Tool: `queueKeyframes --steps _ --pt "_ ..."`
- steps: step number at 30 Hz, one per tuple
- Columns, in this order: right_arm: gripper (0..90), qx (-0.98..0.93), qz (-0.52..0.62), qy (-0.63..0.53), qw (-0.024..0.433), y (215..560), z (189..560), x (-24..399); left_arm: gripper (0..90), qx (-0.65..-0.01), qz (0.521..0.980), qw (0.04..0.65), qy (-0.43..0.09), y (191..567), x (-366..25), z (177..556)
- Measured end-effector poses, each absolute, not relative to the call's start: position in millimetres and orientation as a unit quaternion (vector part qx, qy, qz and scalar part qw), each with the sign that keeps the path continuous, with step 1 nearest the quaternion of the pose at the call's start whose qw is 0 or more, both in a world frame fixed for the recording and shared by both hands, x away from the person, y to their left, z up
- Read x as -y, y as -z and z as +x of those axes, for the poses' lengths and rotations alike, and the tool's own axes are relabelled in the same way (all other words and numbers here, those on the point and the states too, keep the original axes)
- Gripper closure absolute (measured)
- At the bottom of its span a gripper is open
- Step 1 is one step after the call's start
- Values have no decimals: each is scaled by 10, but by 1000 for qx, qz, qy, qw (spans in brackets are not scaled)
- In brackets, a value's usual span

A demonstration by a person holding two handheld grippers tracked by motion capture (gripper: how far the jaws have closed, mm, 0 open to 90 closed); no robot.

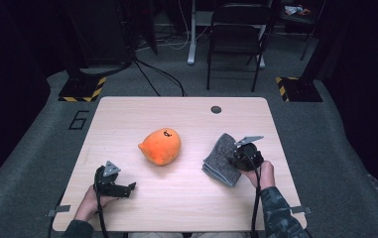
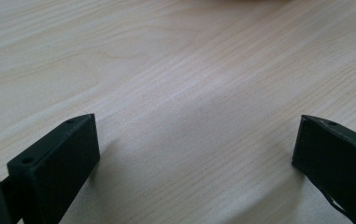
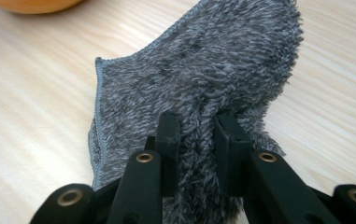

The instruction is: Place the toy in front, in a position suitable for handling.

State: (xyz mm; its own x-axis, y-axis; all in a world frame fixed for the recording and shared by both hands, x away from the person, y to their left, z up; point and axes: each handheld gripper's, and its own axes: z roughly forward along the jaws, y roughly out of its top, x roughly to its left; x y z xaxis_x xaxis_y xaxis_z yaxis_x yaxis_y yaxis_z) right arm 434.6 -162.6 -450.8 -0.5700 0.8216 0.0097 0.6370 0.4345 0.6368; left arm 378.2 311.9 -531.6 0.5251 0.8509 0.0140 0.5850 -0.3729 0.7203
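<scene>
Grey cloth [image 3: 199,79] was pinched by right gripper [image 3: 198,128] jaws, seen close-up; left gripper [image 2: 196,140] jaws were spread over bare table [image 2: 175,70]. Orange plush [image 1: 160,146] was seen whole from high view.

Light wooden table [image 1: 176,198] bears an orange plush [image 1: 160,146] and grey cloth [image 1: 220,158]

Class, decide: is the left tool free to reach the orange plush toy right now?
Probably yes: the left tool is open and holds nothing, and bare table lies between it and the orange plush toy.

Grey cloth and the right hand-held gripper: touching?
Touching. The right gripper view shows the right hand-held gripper with both jaws pinching a fold of the grey cloth.
</scene>
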Motion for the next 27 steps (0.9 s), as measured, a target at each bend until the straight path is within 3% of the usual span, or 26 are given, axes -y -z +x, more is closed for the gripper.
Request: queueKeyframes --steps 27 --pt "708 -744 577 -271 201 4683 4572 2426 1 -446 805 339 -196 5316 -3119 3782"
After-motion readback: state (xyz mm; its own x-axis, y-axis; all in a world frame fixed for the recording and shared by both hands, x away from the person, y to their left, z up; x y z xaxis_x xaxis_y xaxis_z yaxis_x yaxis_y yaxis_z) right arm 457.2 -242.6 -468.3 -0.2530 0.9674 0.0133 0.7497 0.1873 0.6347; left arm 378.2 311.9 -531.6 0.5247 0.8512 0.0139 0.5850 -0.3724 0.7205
